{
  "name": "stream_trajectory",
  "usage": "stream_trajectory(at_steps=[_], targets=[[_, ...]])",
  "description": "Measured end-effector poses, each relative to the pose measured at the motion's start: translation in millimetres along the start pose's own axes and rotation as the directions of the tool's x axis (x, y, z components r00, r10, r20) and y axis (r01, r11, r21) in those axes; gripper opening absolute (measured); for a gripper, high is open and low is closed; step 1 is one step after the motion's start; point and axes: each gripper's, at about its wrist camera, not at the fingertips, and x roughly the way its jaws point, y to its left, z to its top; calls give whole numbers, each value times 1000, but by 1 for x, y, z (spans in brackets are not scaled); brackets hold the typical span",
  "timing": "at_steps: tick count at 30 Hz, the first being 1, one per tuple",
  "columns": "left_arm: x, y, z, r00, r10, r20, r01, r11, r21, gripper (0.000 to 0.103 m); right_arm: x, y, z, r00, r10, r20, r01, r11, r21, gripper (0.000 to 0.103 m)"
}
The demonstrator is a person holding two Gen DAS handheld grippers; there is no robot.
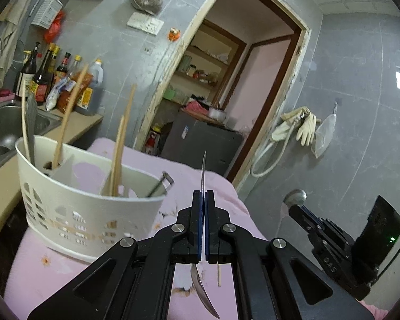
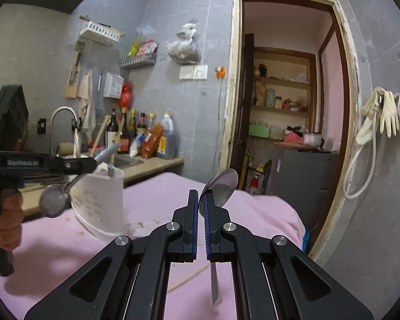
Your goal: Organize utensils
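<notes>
A pink cloth (image 1: 53,266) covers the table, with a kitchen counter and sink (image 1: 2,130) to the far left and a doorway (image 2: 288,106) beyond. A white slotted utensil basket (image 1: 93,213) stands on the cloth at left, holding wooden chopsticks (image 1: 120,146) upright in its compartments. The left gripper (image 1: 203,200), fingers pressed together, pinches a metal spoon (image 1: 204,293) edge-on, its handle rising beyond the fingertips, just right of the basket. The right gripper (image 2: 199,200), likewise closed, pinches a second spoon (image 2: 224,186), bowl raised toward the doorway. One loose chopstick (image 1: 218,274) lies on the near cloth.
</notes>
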Motion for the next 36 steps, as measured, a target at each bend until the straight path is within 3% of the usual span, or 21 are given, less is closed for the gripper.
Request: stream_trajectory(at_steps=[8, 17, 25, 31, 36], targets=[[-18, 16, 27, 992, 43, 115, -43, 999, -7, 0, -1, 24, 36, 993, 59, 99, -60, 998, 4, 2], [-36, 54, 65, 977, 87, 197, -83, 996, -29, 0, 15, 63, 73, 968, 162, 191, -166, 986, 6, 2], [-50, 102, 98, 938, 150, 311, -121, 986, -112, 0, 38, 86, 116, 922, 265, 283, -291, 955, 55, 2], [-44, 128, 102, 912, 218, 346, -180, 974, -139, 0, 63, 101, 127, 887, 333, 319, -383, 917, 109, 2], [-31, 142, 94, 900, 263, 348, -222, 963, -155, 0, 86, 103, 117, 882, 351, 314, -413, 897, 160, 2]])
